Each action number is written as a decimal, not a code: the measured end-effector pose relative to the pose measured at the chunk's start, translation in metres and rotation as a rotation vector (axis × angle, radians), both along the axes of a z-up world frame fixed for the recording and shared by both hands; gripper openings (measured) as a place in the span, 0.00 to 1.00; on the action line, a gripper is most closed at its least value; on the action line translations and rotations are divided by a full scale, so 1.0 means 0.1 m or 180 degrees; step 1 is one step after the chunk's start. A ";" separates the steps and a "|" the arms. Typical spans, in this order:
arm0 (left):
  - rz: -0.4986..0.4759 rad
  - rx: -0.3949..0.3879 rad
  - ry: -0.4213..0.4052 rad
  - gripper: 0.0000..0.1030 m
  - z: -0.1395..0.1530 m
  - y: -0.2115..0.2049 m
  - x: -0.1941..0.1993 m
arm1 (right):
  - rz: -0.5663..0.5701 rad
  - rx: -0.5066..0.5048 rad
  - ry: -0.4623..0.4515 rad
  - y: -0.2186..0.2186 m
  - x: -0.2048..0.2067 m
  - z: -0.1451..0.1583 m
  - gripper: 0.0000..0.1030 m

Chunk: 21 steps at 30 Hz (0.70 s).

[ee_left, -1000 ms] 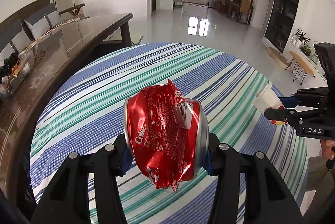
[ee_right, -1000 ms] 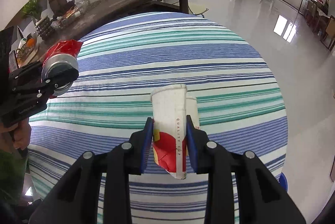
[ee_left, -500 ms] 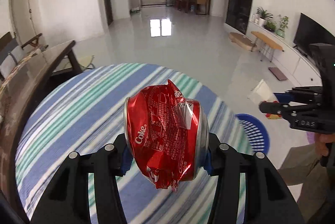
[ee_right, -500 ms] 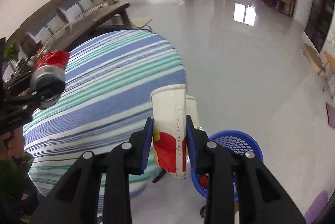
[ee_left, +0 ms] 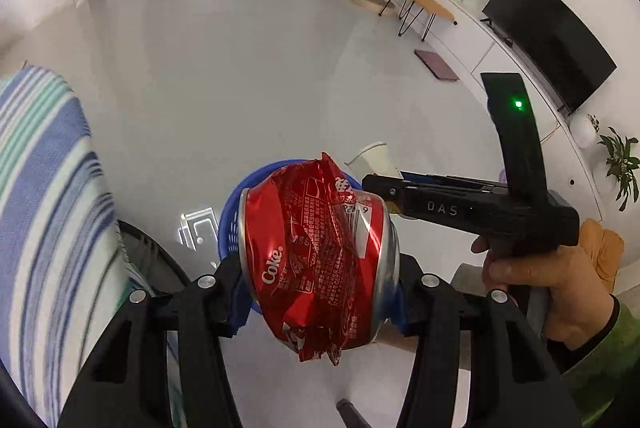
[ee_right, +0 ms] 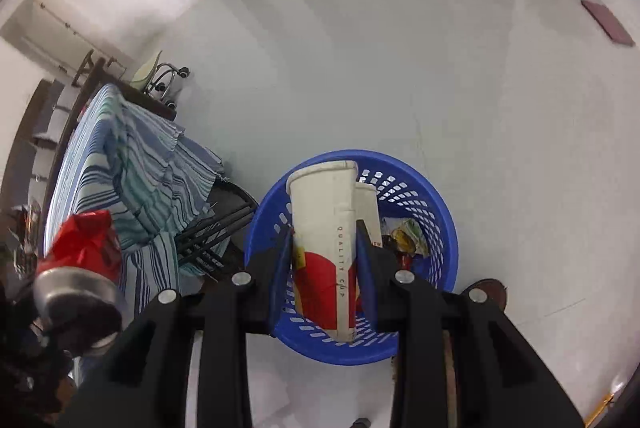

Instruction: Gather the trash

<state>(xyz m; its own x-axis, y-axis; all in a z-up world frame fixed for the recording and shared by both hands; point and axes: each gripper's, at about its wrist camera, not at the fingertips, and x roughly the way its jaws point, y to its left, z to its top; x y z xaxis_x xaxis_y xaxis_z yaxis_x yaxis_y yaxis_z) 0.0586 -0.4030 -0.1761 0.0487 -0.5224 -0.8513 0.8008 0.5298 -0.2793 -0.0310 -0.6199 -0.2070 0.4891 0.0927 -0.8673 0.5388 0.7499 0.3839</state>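
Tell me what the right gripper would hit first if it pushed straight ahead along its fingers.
Probably the blue plastic laundry-style basket: the right gripper, shut on the flattened white-and-red paper cup, points into its opening, toward the wrappers inside. Depth is unclear.

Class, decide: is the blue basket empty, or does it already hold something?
Not empty: crumpled wrappers lie inside the blue basket, behind the held paper cup.
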 end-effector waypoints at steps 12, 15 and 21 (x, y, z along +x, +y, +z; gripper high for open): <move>0.0149 0.0021 0.0084 0.90 -0.49 -0.25 0.15 | -0.0426 0.0101 -0.0186 -0.24 -0.19 0.03 0.81; 0.0132 -0.0059 -0.0158 0.94 -0.23 -0.20 0.00 | -0.0347 -0.0199 -0.0292 -0.12 -0.40 0.33 0.85; 0.0079 -0.0129 -0.0485 0.95 0.28 0.16 -0.43 | -0.0309 -0.0760 -0.0539 0.39 -1.03 0.84 0.96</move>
